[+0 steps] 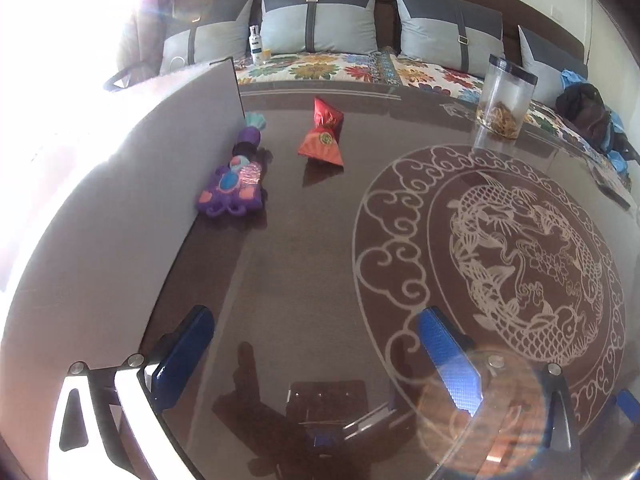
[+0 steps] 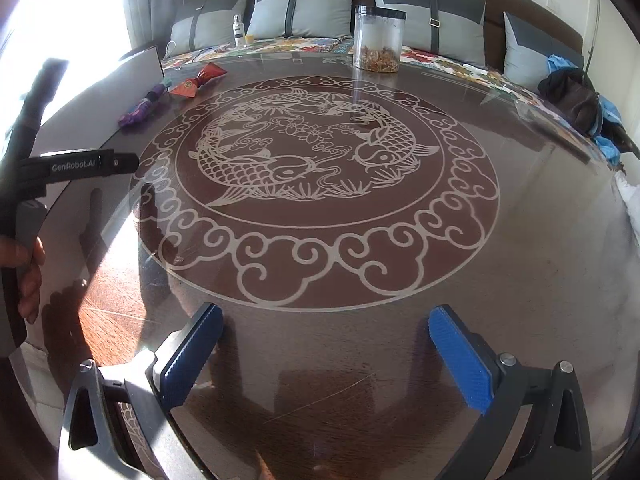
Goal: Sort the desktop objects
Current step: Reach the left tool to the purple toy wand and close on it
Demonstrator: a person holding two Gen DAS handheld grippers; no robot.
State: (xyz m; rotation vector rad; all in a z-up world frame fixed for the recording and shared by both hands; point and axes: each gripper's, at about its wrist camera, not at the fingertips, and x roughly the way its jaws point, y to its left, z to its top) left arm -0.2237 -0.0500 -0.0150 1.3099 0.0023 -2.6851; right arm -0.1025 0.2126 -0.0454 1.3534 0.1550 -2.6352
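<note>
The purple moulded plastic toy with teal and pink insets (image 1: 234,184) lies flat at the far left of the desk, close against the upright grey board (image 1: 132,184). It looks light and rigid, its glossy shell likely slippery — the narrower neck toward its teal fan-shaped end seems the best place to pinch. Just beside it to the right sits the red crinkled foil snack packet (image 1: 323,134), probably soft, light and apt to crumple, so best taken by a pinched end. Further off stands the clear plastic jar with a dark lid (image 1: 505,98), nearly empty and easily tipped. The dark glass-topped desk with etched fish pattern (image 2: 320,340) reflects strongly. The left gripper (image 1: 316,354) and right gripper (image 2: 326,354) hover near its front edge — both jaws spread wide, holding nothing.
</note>
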